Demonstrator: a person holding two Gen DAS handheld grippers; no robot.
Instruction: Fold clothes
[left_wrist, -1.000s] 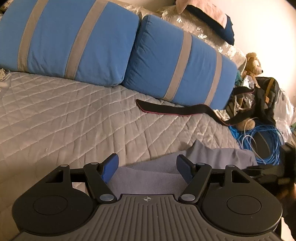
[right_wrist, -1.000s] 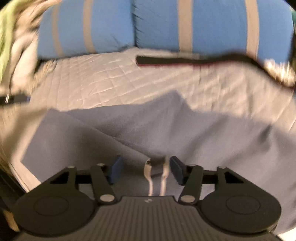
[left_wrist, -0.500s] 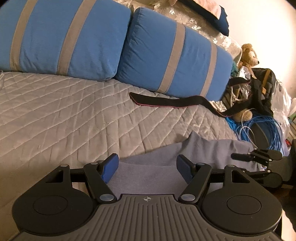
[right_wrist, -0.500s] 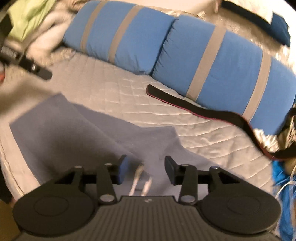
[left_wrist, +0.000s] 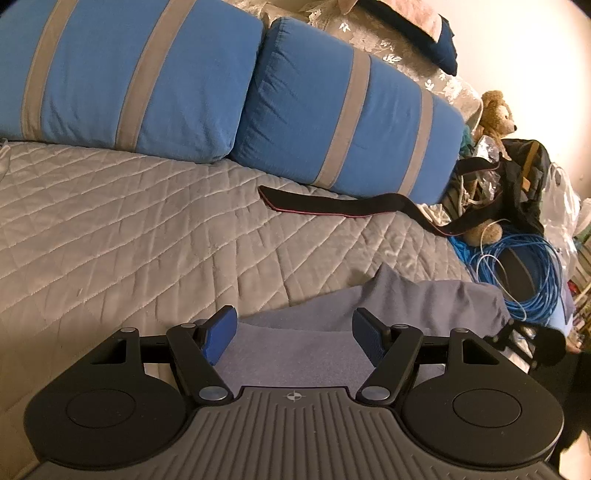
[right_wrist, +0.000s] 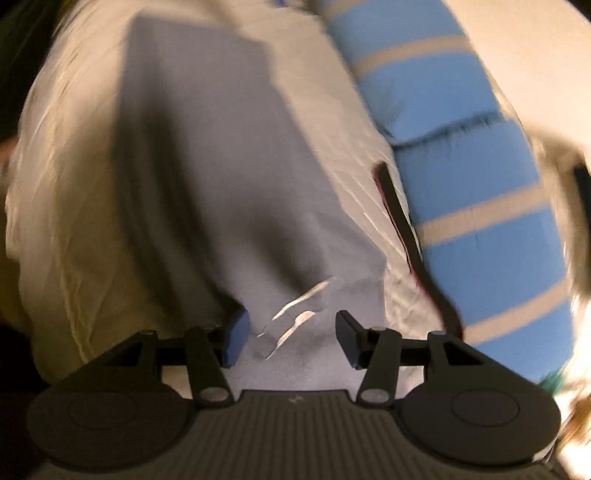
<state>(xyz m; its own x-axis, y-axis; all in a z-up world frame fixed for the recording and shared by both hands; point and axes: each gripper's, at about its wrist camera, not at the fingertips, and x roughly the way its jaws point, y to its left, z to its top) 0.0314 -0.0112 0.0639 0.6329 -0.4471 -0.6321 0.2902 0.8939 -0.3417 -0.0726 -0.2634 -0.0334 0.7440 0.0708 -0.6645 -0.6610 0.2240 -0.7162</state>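
- A grey garment (left_wrist: 295, 347) is lying on the quilted bed (left_wrist: 147, 229), near the front edge, well apart from the blue pillows (left_wrist: 332, 122) at the back.
- The left tongs (left_wrist: 293, 332) are hovering just over one end of the garment, spread wide with nothing between them, likely placed there to take hold of an edge.
- The right tongs (right_wrist: 291, 336) are also spread wide and gripping nothing; they are pointing along the length of the garment (right_wrist: 221, 166), right over the white drawstrings (right_wrist: 299, 314), which suggests this is the waist end.
- The right view is blurring, so finer creases cannot be told.
- A black strap (left_wrist: 332, 205) is lying near the pillows, clear of the garment.
- With one tong at each end, the person appears to be lining up for a fold; no fold is being carried yet.
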